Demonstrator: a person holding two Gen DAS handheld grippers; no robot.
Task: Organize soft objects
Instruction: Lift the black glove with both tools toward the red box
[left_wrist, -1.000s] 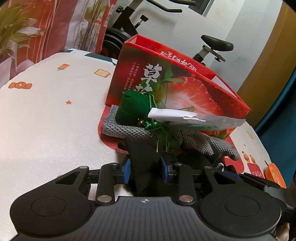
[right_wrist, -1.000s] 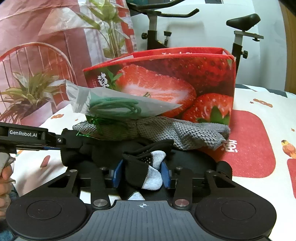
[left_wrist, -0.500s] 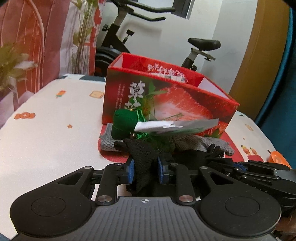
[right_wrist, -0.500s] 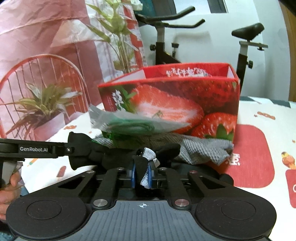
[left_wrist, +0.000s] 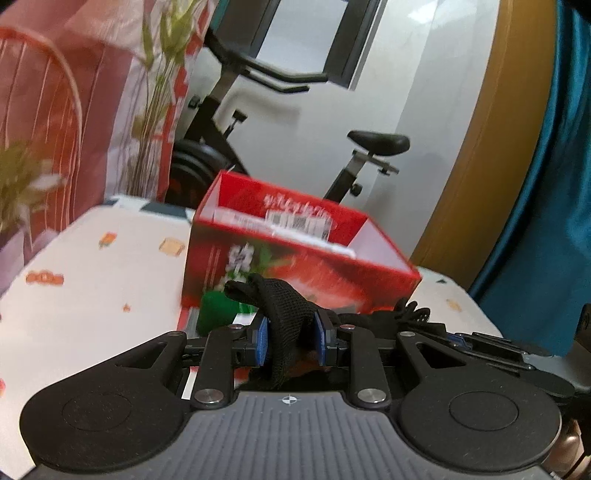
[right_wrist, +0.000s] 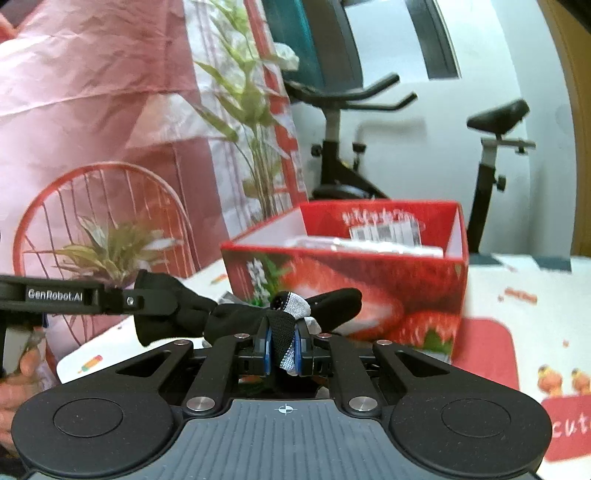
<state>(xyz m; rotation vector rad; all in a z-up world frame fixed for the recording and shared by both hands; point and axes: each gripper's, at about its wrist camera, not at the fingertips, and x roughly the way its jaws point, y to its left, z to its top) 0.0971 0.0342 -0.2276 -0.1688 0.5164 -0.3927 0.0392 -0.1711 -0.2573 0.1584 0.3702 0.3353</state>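
The left gripper (left_wrist: 290, 339) and right gripper (right_wrist: 283, 349) each pinch an end of one black glove (right_wrist: 236, 314), stretched between them above the table, near the open strawberry box (right_wrist: 369, 273)

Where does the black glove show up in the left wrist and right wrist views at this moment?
Left wrist view: the black glove sits low in the centre, clamped by the left gripper, in front of the strawberry box.
Right wrist view: the black glove stretches from centre-left to centre, its grey-tipped end pinched by the right gripper.
Shared landmark: the strawberry box, with the exercise bike behind it.
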